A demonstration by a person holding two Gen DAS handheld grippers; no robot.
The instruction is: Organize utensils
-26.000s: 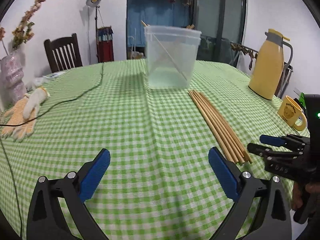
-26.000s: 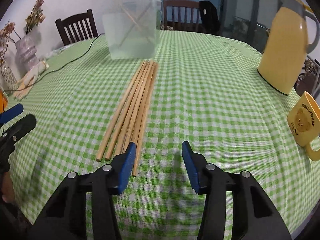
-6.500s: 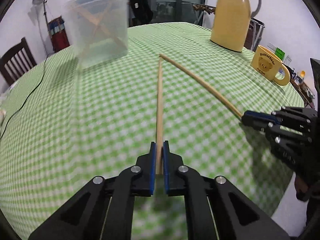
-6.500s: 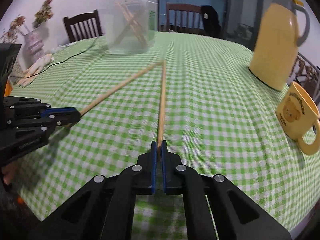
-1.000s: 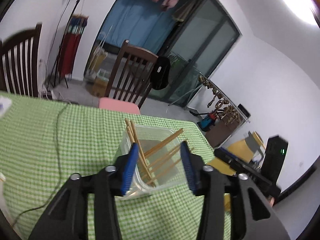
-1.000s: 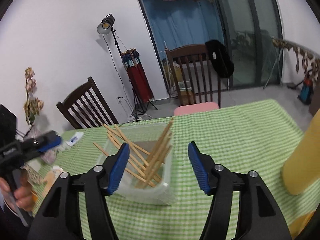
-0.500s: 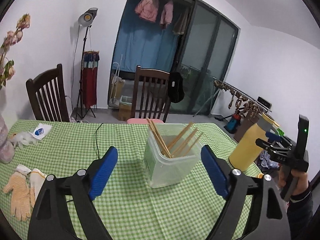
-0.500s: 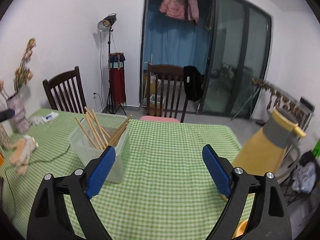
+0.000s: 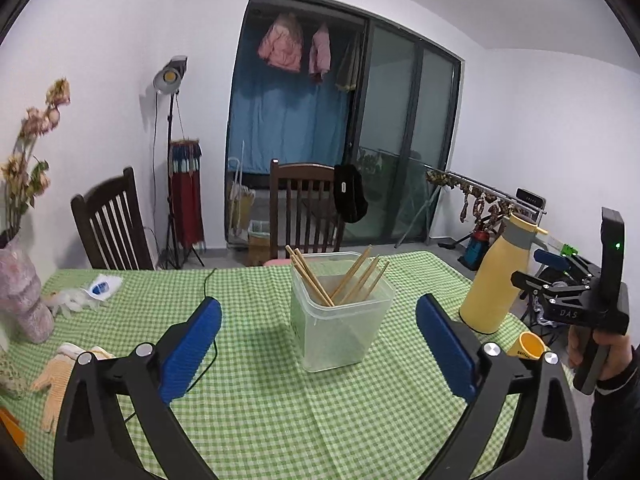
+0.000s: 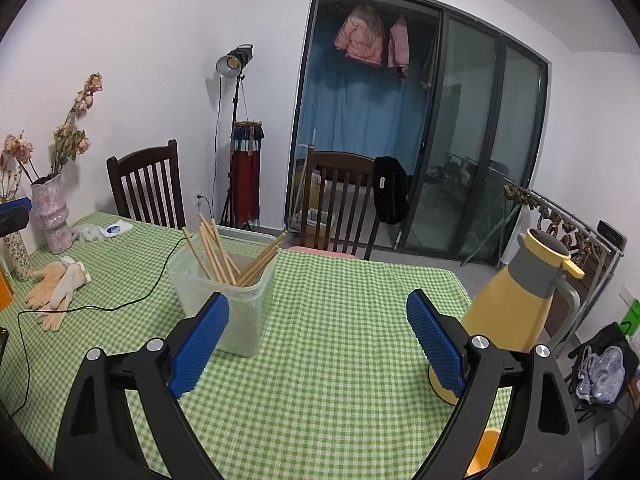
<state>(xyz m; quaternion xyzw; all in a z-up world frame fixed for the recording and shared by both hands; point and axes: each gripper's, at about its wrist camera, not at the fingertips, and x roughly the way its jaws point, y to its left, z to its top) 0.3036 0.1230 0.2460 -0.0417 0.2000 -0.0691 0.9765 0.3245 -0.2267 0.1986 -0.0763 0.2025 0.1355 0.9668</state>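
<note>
A clear plastic container stands on the green checked tablecloth. Several wooden chopsticks lean inside it, their ends poking over the rim. My left gripper hovers above the table short of the container, its jaws opening wide with nothing between the blue pads. In the right wrist view the container and chopsticks sit to the left. My right gripper is open and empty over bare cloth. A hand holds that right gripper at the right edge of the left wrist view.
A yellow thermos and a yellow mug stand at the table's right. Work gloves, a black cable and a flower vase lie to the left. Wooden chairs stand behind the table.
Both grippers pulled back from over the container and levelled out. Their jaws spread from half open to wide. The chopsticks stay in the container.
</note>
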